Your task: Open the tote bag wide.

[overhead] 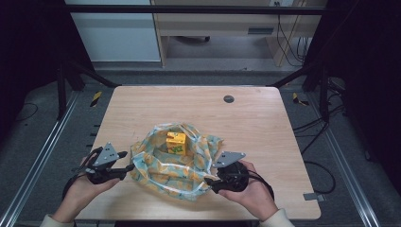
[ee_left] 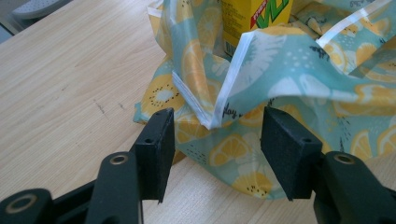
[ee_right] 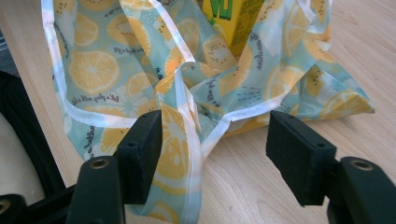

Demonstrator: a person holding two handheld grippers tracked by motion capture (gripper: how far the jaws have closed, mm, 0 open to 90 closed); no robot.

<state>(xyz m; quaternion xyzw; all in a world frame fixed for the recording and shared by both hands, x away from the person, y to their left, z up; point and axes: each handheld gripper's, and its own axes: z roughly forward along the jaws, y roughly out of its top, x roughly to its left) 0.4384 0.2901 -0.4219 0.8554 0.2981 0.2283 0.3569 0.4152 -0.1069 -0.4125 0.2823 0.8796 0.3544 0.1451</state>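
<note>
A teal bag (overhead: 161, 163) printed with lemon slices lies crumpled on the wooden table (overhead: 265, 123), its mouth wide. A yellow carton (overhead: 176, 143) stands upright inside it. My left gripper (overhead: 126, 161) is at the bag's left edge, open. In the left gripper view a white-edged fold of the bag (ee_left: 289, 88) hangs just beyond the gap of the gripper (ee_left: 217, 140), with the carton (ee_left: 252, 18) behind. My right gripper (overhead: 208, 182) is at the bag's near right edge, open. In the right gripper view a hemmed strip of the bag (ee_right: 93, 65) runs between the jaws of the gripper (ee_right: 215, 140), unpinched; the carton (ee_right: 233, 18) stands behind.
A dark round grommet (overhead: 229, 99) sits near the table's far edge. Metal rails run along the floor on both sides. A wooden desk (overhead: 213, 23) stands beyond the table, and cables (overhead: 321, 127) trail on the floor at the right.
</note>
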